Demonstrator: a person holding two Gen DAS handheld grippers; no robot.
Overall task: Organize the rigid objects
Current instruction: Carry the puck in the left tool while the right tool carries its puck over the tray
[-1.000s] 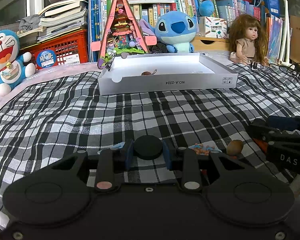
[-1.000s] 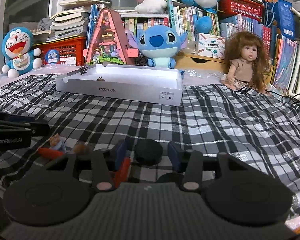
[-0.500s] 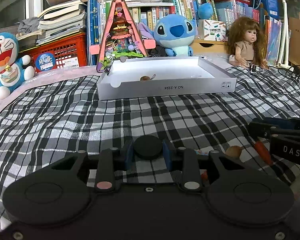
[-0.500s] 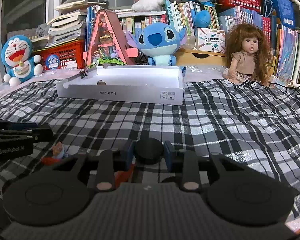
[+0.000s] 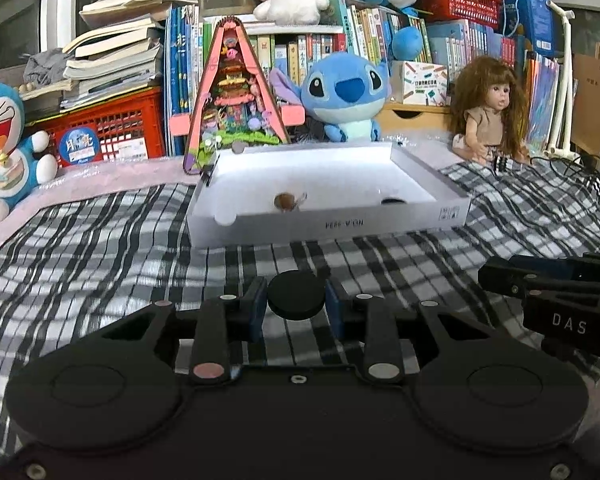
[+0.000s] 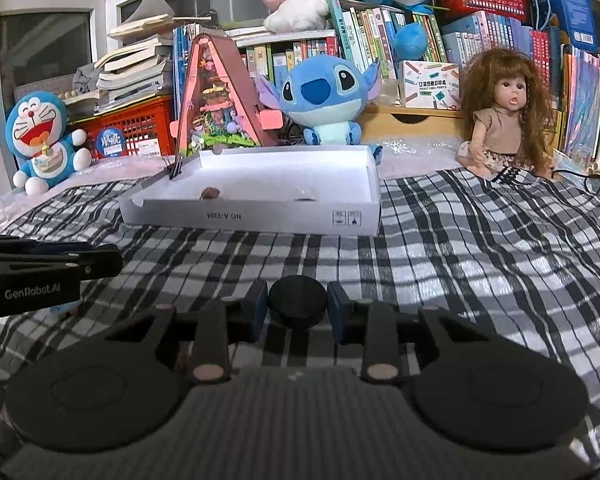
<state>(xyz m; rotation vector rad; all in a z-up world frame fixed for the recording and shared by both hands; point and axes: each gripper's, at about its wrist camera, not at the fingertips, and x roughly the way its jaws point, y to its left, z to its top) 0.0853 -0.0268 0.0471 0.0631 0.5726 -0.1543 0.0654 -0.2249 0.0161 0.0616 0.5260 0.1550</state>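
Left hand-held gripper point(image 5: 297, 307): the two blue-padded fingers point(image 5: 255, 312) stand close together, clamped on a black round disc point(image 5: 297, 298). The disc sits upright between the pads, its flat face toward the camera, and both pads touch its edges. The unit hangs above the black-and-white checked bedcover point(image 5: 100, 248).

Right hand-held gripper point(image 6: 298, 309): its fingers point(image 6: 256, 314) are likewise drawn in on a second black round disc point(image 6: 298, 303), gripped at both sides and raised clear of the bedcover. The jaws are set to about the same narrow gap as on the left unit.

Relative position: in the left wrist view the right unit enters from the right edge, near the left unit but apart from it. In the right wrist view the left unit shows at the left edge.

Receiving container: a shallow white cardboard tray point(image 5: 328, 222) lies on the bedcover ahead of both units, well apart from them. It contains a small brown round object point(image 5: 285, 201) near its front wall and a dark item point(image 5: 394, 201), mostly hidden by the wall, toward its right side.

Background: a blue plush toy point(image 5: 342, 98), a long-haired doll point(image 5: 488, 114) and a pink triangular toy house point(image 5: 234, 92) stand behind the tray, before the bookshelves.
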